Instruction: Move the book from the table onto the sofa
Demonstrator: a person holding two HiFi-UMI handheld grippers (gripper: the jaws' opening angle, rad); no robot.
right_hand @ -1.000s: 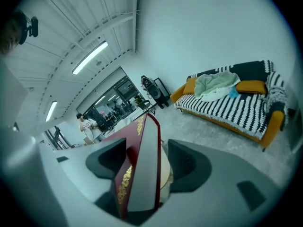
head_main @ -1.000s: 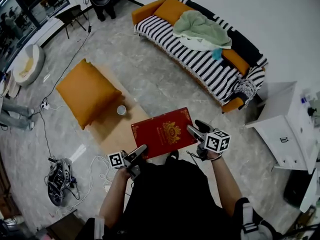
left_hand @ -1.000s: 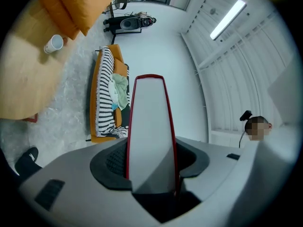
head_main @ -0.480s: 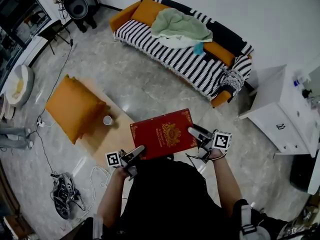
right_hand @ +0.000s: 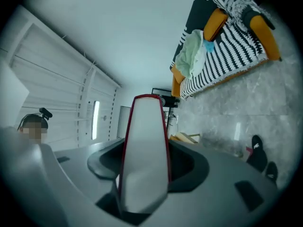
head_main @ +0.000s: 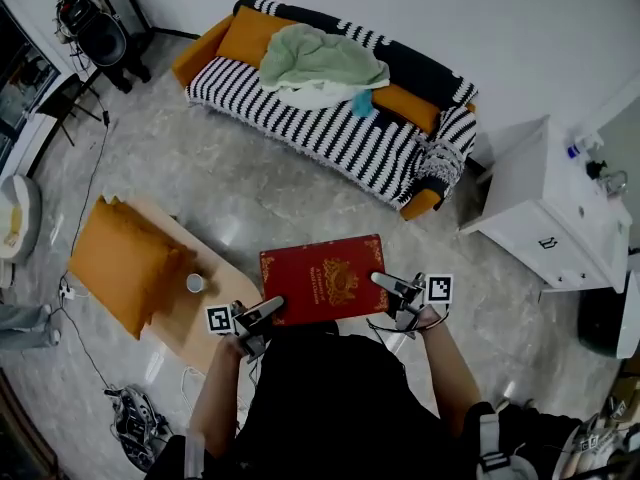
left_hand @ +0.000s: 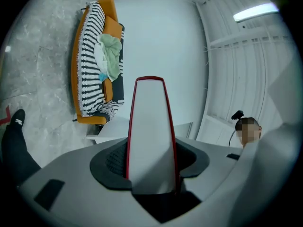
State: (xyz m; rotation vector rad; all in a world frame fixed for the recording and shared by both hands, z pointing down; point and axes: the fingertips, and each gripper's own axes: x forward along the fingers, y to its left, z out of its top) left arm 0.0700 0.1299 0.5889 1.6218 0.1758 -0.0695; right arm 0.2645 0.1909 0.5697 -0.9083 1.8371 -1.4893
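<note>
Gripped the red book (head_main: 322,279) in the left gripper (head_main: 274,307), jaws spread to its thickness, and in the right gripper (head_main: 381,281), jaws closing on it. Held level off the table (head_main: 176,322), well apart from the striped sofa (head_main: 300,120); needed equal squeeze, landing beside the green blanket (head_main: 320,60)

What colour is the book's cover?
Red, with a gold emblem; the book shows best in the head view.

The book (head_main: 322,280) is red with a gold emblem (head_main: 341,272); the sofa (head_main: 300,123) is black-and-white striped, with orange cushions (head_main: 245,36) and a pale-green blanket (head_main: 320,60).
</note>
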